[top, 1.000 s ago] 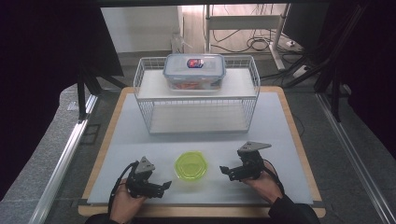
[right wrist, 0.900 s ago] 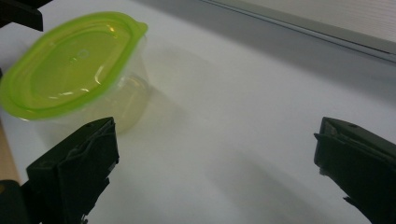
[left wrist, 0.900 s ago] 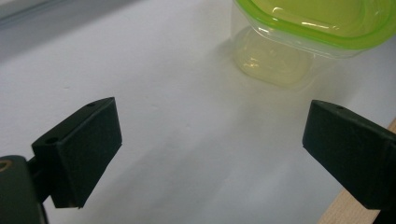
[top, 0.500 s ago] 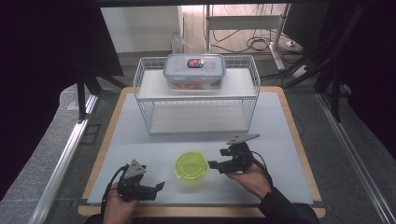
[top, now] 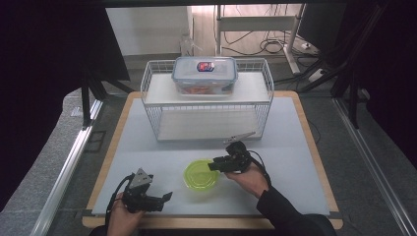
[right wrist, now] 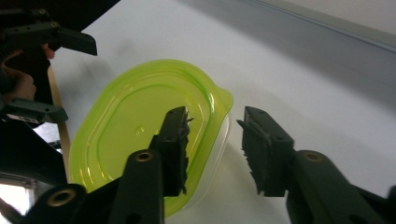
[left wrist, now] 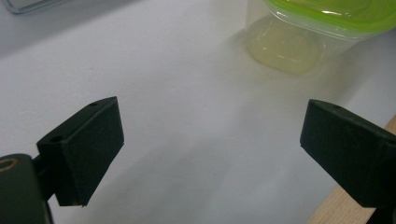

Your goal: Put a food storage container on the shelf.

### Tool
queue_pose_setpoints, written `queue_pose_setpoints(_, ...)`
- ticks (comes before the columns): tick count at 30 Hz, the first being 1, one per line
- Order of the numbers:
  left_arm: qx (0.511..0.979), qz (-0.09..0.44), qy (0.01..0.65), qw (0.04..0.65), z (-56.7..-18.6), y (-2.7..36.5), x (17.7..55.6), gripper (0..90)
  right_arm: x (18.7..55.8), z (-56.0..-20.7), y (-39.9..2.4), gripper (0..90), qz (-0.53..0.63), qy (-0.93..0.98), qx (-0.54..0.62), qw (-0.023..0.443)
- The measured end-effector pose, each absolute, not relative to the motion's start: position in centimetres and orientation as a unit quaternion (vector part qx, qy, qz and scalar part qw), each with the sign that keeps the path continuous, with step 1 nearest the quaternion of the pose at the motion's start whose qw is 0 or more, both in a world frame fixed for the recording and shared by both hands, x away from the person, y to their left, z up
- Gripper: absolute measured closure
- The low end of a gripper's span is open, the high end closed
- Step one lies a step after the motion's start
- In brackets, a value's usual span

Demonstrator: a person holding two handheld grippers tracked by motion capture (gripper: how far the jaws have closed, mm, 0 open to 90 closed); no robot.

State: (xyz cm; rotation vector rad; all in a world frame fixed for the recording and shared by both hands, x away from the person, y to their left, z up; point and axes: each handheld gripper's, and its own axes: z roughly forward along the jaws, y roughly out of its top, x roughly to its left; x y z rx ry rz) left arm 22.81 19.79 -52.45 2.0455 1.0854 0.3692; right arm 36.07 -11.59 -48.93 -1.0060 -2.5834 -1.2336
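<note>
A clear tub with a lime-green lid [top: 202, 174] sits on the white mat near the table's front. My right gripper [top: 215, 165] reaches it from the right. In the right gripper view the jaws straddle the rim of the green lid [right wrist: 140, 126]: one finger [right wrist: 177, 140] is over the lid, the other [right wrist: 261, 149] outside it. These jaws have just been closing, a gap still shows, and the right gripper [right wrist: 215, 135] counts as open. My left gripper [top: 164, 198] rests at the front left, open and empty. In the left gripper view the tub [left wrist: 322, 23] lies beyond the left gripper [left wrist: 210, 144].
A white wire rack [top: 206, 105] stands at the back of the mat, with a clear lidded food box [top: 204, 74] on its top shelf. The wooden table edge [top: 211, 221] runs along the front, close to both hands.
My right gripper has moved left to the green-lidded tub and its jaws have narrowed around the lid's rim. The left gripper has hardly shifted.
</note>
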Motion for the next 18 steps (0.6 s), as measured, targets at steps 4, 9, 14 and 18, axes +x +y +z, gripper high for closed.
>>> queue_pose_setpoints(4, 0.807, 0.144, 0.424, 0.385, -52.5, 19.7, 22.8, 6.0, 36.7, -49.2, -11.8, 69.9, -0.401, -0.845, -0.343, 0.086)
queue_pose_setpoints(9, 0.815, 0.143, 0.418, 0.375, -52.7, 19.4, 22.9, 6.1, 37.0, -49.2, -11.9, 75.1, -0.392, -0.843, -0.350, 0.118)
queue_pose_setpoints(14, 0.817, 0.144, 0.415, 0.373, -52.7, 19.3, 22.9, 6.1, 37.2, -49.2, -11.9, 78.8, -0.391, -0.837, -0.354, 0.142)
queue_pose_setpoints(18, 0.819, 0.143, 0.415, 0.371, -52.8, 19.3, 22.9, 6.1, 37.1, -49.0, -12.1, 80.6, -0.391, -0.838, -0.350, 0.149)
